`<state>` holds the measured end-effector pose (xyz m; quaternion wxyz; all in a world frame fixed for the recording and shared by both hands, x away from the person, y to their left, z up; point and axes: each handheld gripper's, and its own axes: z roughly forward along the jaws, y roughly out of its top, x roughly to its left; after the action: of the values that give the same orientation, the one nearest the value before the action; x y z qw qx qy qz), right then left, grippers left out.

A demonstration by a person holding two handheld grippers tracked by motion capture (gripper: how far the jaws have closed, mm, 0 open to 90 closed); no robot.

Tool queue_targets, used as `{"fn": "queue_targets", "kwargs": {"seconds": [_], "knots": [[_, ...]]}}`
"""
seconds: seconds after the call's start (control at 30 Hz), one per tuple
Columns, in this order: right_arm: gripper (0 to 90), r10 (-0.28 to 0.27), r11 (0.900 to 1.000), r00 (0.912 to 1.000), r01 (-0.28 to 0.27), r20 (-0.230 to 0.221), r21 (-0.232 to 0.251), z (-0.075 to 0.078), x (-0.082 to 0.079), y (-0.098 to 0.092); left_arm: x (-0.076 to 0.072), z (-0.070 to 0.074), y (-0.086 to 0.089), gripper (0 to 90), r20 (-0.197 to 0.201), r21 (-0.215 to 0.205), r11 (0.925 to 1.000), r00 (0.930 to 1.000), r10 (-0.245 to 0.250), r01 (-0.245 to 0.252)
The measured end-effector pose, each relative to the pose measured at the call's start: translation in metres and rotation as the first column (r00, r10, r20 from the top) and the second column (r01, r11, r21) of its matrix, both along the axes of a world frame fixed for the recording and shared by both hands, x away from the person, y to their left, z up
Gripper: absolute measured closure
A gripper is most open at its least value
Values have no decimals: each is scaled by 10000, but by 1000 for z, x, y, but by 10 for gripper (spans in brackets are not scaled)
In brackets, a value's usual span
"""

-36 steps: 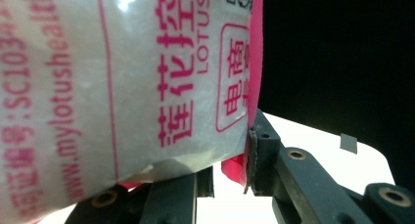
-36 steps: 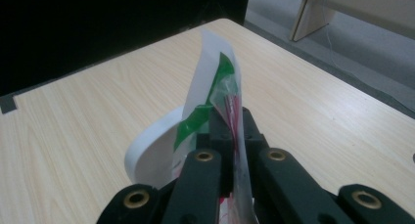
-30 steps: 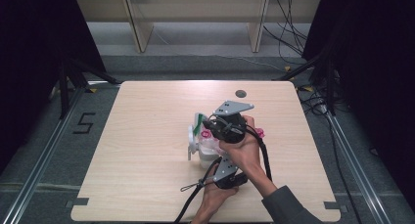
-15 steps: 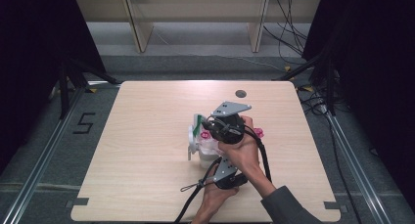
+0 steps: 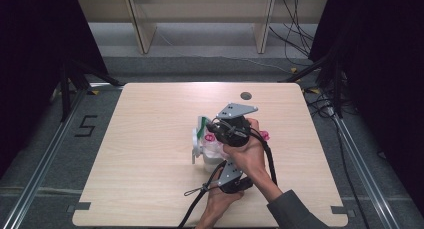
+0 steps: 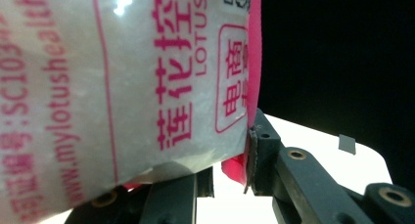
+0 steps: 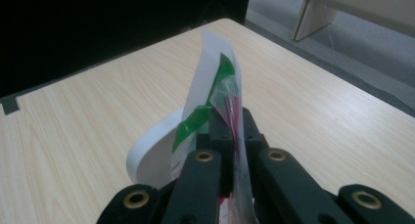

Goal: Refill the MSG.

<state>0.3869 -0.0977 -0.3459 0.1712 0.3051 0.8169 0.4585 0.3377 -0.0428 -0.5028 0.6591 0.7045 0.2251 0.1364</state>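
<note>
— Holding anything, the two grippers?

— Yes, both have the same thing: a clear plastic bag (image 5: pixel 210 148) with pink print, lifted near the middle of the wooden surface (image 5: pixel 150 154). The left gripper (image 6: pixel 230 160) has its jaws clamped on the bag's lower part; in the left gripper view the pink-edged seam sits pressed against one pad and the printed film fills most of the picture.

— And the right one?

— The right gripper (image 7: pixel 229 119) has its jaws drawn together on the bag's thin top edge, where a green and white strip (image 7: pixel 215 82) stands up beyond the tips.

— Where are the hands?

— In the high view the right hand (image 5: pixel 247 149) is above the bag, the left hand (image 5: pixel 220 201) nearer the surface's front edge, just below it.

— Anything else on the surface?

— A dark round hole (image 5: pixel 245 95) near the far edge, well apart from the bag.
</note>
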Motion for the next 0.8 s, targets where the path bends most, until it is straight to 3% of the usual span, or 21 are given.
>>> {"fn": "queue_targets", "kwargs": {"seconds": [0.07, 0.13, 0.17, 0.23, 0.27, 0.33, 0.43, 0.57, 0.6, 0.63, 0.73, 0.8], "knots": [[899, 128, 9998, 9996, -124, 234, -153, -1, 2, 0, -1, 0, -1, 761, -64, 78, 9999, 10000, 74, -73], [899, 138, 9996, 9998, -135, 110, -249, -1, 1, 2, 0, -1, 0, 761, -22, -55, 10000, 10000, -16, 15], [900, 99, 9998, 9999, -99, 25, -146, -1, 1, 1, -1, 0, 1, 761, -49, 142, 9998, 9999, 107, -106], [899, 59, 10000, 10000, -59, -40, -58, 0, 0, 0, 0, 0, 0, 762, -43, 16, 10000, 10000, 61, -61], [899, 42, 10000, 9999, -41, 136, -68, -1, 0, 1, 0, -1, 0, 761, -46, 29, 10000, 10000, 27, -27], [899, 121, 9998, 9999, -120, 76, -180, -2, 1, 2, 0, 0, 0, 761, -14, -8, 10000, 10000, 43, -43], [899, 13, 10000, 10000, -12, -60, 44, 0, 0, 1, 0, 0, 0, 761, 1, -40, 10000, 10000, 24, -24], [899, 160, 9995, 9996, -153, 241, -283, -2, 2, 1, -1, 0, 1, 761, -52, 53, 9999, 9999, 86, -85], [899, -8, 10000, 9999, 7, -127, -55, 0, 0, 2, 0, 0, 0, 761, 7, -58, 10000, 10000, 48, -48], [899, 247, 9996, 9994, -244, 232, -124, 0, 2, 1, 0, 0, 0, 761, 11, -68, 10000, 10000, 40, -40], [899, 120, 9996, 9999, -118, 90, -265, -1, 1, 1, 0, -1, -1, 761, -31, 8, 10000, 10000, 24, -24], [899, -32, 10000, 10000, 32, -28, -35, -1, 0, 2, -1, 0, 1, 761, -41, 95, 9999, 9999, 120, -120]]}}
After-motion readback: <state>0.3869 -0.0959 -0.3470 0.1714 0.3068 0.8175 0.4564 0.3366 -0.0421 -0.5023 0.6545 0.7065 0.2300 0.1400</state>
